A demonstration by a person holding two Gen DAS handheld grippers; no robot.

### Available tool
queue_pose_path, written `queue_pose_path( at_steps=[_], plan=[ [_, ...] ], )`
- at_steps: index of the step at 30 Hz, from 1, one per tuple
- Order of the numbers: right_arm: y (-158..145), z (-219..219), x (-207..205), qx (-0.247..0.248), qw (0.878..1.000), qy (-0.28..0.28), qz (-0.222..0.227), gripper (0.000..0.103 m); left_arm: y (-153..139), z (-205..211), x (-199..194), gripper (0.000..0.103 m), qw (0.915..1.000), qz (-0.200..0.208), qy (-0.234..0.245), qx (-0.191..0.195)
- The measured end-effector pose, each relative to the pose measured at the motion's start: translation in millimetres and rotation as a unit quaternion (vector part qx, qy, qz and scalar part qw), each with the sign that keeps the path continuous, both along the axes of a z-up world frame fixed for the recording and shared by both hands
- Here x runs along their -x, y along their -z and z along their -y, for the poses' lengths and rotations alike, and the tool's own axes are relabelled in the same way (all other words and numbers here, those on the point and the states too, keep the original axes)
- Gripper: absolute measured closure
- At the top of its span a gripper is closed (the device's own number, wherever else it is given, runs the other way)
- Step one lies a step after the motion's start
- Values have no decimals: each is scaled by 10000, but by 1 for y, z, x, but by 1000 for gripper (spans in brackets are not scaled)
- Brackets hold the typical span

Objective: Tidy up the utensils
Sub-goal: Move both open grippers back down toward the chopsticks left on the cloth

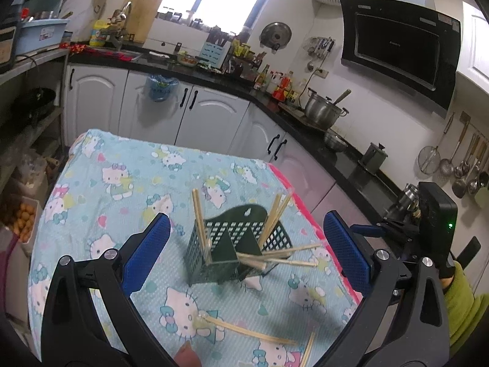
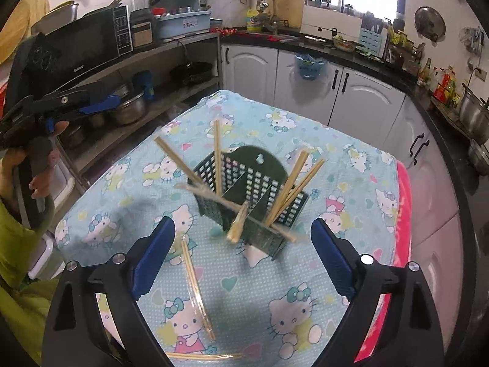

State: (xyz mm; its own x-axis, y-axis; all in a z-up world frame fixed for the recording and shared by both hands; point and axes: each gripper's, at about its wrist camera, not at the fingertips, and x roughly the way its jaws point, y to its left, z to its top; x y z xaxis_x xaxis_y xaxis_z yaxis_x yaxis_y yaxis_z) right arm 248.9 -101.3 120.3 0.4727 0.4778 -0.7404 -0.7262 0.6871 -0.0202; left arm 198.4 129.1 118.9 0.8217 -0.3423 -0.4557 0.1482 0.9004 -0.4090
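A dark green perforated utensil holder (image 1: 232, 244) (image 2: 253, 189) stands on a table covered with a light blue cartoon-cat cloth (image 1: 122, 183) (image 2: 269, 278). Wooden chopsticks (image 1: 200, 223) (image 2: 217, 159) lean out of its compartments, and a few (image 1: 284, 257) lie across its front rim, blurred in the right wrist view. Loose chopsticks (image 1: 250, 331) (image 2: 197, 287) lie on the cloth in front of it. My left gripper (image 1: 247, 218) is open just before the holder, with nothing between its pads. My right gripper (image 2: 243, 223) is open too, facing the holder's near corner and touching nothing.
A pink edge (image 1: 308, 214) (image 2: 400, 214) shows along the cloth's right side. White cabinets under a black counter (image 1: 195, 70) run behind and to the right, with a steel pot (image 1: 324, 110) on the stove. A shelf with a microwave (image 2: 88, 46) stands at the left.
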Motion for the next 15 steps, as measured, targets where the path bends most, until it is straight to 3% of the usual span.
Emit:
queue_pose_path(
  at_steps=[6,15],
  plan=[
    [16,-2,17,141,9999,25,77,12,17,-1,9,11,9999,-172,-8,-8],
    [53,6,33,300,9992,222,-161,12,51,-1,13,11,9982,-597,-23,29]
  ],
)
